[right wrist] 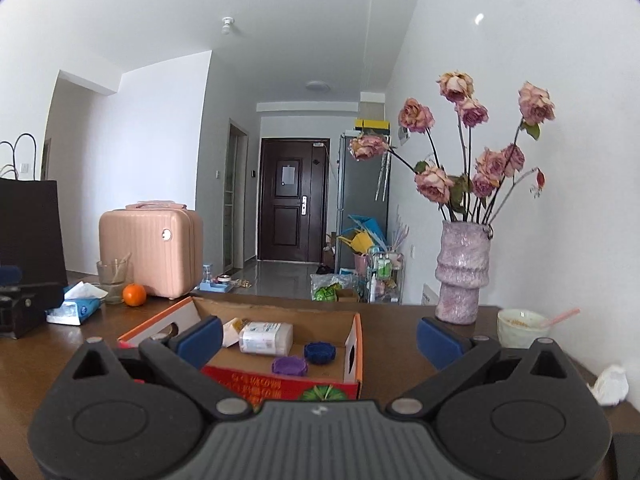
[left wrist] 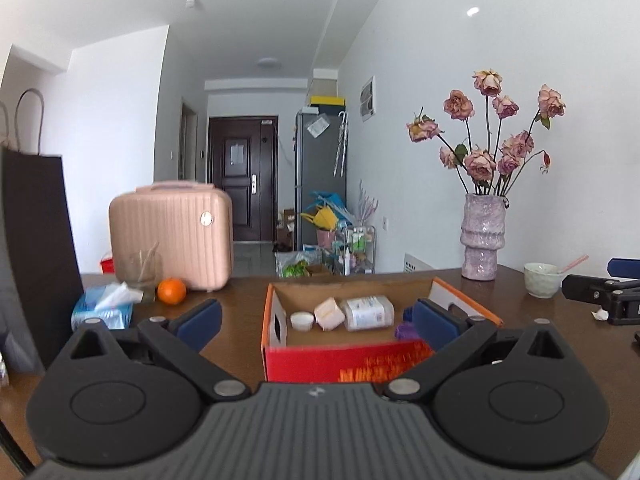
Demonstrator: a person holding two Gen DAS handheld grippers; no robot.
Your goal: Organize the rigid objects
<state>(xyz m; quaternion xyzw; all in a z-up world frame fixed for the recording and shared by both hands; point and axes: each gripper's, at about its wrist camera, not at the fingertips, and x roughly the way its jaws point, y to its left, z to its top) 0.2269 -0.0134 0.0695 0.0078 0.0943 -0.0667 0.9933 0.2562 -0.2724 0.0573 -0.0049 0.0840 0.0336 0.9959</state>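
Observation:
An open cardboard box with a red front stands on the brown table. Inside lie a clear bottle on its side, a pale carton, a small white jar, a purple lid and a dark blue lid. My left gripper stands open before the box, nothing between its blue pads. My right gripper is open too and holds nothing. The right gripper's black body shows at the right edge of the left wrist view.
On the table's left stand a pink case, a glass, an orange, a tissue pack and a dark paper bag. At the right are a flower vase, a bowl with spoon and crumpled tissue.

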